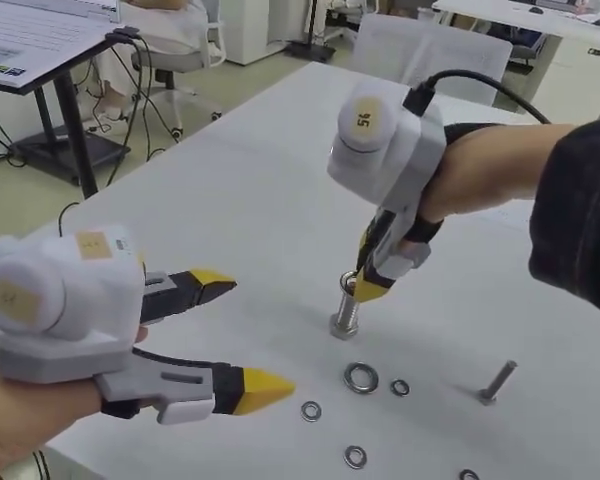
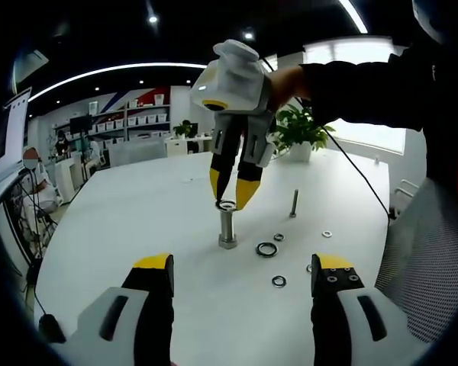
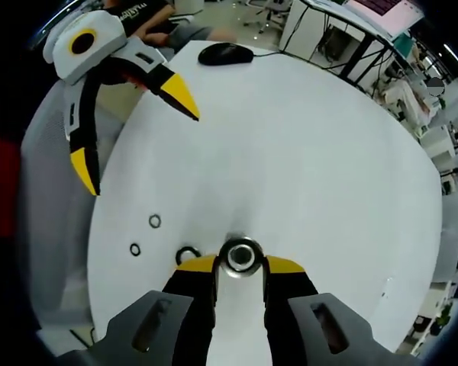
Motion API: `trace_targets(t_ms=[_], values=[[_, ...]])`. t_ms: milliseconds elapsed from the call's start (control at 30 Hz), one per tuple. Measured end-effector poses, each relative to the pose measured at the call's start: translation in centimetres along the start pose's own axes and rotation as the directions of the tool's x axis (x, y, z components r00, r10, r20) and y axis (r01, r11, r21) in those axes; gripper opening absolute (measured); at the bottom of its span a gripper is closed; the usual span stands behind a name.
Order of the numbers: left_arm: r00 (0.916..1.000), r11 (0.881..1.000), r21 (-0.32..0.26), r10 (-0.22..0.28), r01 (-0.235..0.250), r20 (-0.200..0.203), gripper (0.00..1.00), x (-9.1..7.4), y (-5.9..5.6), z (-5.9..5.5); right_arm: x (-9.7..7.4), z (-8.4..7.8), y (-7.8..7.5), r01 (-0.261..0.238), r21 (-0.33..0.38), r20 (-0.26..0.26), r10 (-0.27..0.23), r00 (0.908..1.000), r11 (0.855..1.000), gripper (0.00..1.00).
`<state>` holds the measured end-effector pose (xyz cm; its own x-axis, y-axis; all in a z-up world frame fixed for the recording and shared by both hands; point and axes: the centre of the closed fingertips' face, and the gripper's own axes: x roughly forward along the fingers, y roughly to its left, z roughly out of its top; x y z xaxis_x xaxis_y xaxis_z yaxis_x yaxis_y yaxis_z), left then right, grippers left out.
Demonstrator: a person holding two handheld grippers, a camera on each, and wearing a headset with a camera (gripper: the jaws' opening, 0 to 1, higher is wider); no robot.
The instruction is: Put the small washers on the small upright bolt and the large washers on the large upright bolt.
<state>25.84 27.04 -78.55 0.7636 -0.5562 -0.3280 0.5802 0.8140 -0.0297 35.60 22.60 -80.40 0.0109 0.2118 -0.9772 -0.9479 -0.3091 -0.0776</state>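
Now | right gripper (image 1: 365, 283) clamped on large washer (image 2: 227, 204), held flat at top of large upright bolt (image 1: 346, 312) | axis vertical, likely straight down | left gripper (image 1: 252, 333) jaws apart, well aside

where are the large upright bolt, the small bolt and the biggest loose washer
large upright bolt (image 1: 346, 308): head view, on its threaded shaft
small bolt (image 1: 499, 380): head view, mid shaft
biggest loose washer (image 1: 348, 379): head view, left side of its ring
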Motion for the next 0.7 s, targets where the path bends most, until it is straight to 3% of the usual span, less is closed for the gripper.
trace_targets(t_ms=[700], values=[[1.0, 1.0, -0.001, 0.0, 0.0, 0.004, 0.73, 0.3, -0.1, 0.0, 1.4, -0.7, 0.1, -0.028, 0.01, -0.013, 0.029, 0.9995, 1.0, 0.23]])
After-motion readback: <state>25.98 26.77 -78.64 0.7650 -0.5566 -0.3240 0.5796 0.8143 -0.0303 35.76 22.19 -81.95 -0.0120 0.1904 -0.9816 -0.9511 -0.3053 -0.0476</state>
